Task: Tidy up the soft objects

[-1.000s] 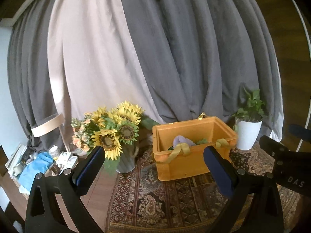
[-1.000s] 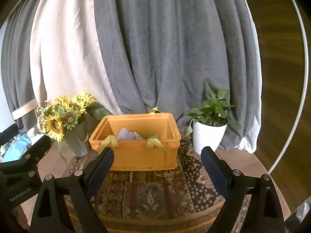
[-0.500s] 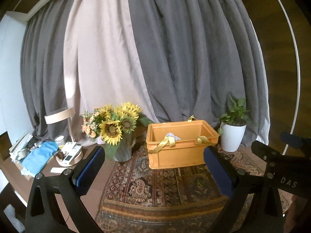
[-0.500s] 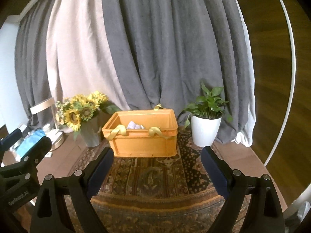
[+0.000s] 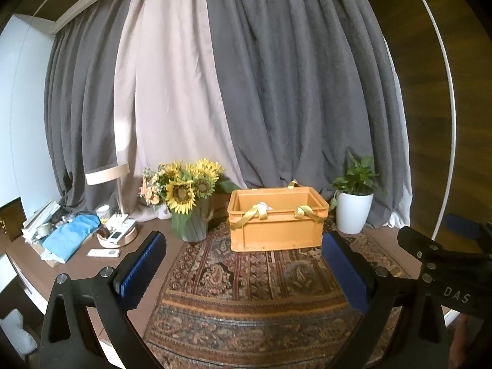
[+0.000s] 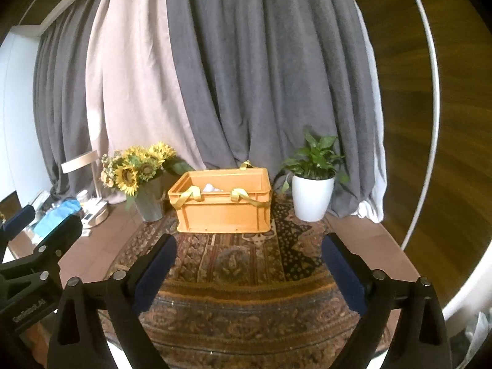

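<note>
Light: soft daylight glows through the pale curtain panel (image 5: 172, 98) left of the orange crate (image 5: 275, 220).
Exposure: moderate; wood wall right of the crate is dim.
Shadows: faint.
Distortion: strong fisheye bending, black corners.
Focus: crate sharp; edges soft.

left gripper (image 5: 243, 250): wide open, nothing in it | orange box (image 5: 275, 226) (yellow straps) sits on rug (image 5: 246, 279) | sunflowers (image 5: 184, 190) beside box

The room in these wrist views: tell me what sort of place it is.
Probably a home living room: full-length curtains, a patterned rug under the orange crate, a sunflower vase and a potted plant.
</note>
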`<state>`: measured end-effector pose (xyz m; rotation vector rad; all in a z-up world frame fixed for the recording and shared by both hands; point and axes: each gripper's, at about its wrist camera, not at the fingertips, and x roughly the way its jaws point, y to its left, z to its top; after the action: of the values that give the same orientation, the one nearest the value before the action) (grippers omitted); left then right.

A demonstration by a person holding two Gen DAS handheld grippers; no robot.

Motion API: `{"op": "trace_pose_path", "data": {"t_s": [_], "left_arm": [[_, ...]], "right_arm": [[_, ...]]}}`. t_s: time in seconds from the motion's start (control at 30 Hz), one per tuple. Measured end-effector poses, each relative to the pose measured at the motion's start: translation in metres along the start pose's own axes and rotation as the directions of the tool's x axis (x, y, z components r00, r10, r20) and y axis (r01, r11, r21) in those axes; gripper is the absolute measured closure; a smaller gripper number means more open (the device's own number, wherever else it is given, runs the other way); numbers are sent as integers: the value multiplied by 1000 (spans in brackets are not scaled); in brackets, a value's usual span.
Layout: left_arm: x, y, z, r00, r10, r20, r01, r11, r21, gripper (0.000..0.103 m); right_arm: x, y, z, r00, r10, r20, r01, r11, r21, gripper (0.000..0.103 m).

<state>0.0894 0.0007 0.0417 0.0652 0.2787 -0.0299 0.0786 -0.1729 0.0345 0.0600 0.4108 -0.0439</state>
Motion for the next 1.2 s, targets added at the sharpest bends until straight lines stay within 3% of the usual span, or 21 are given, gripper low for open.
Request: {"op": "trace_pose_path", "data": {"t_s": [0.6, 1.2], "left_arm": [[-71, -3, -25, 1000, 2, 8, -2, 1000, 3, 0], [-98, -6, -26, 999, -8, 35, 8, 1000, 6, 0]], "right_arm": [[-66, 0, -26, 1000, -1, 15, 1, 1000, 1, 6], [-84, 1, -31, 1000, -3, 27, 3, 1000, -3, 6]]}}
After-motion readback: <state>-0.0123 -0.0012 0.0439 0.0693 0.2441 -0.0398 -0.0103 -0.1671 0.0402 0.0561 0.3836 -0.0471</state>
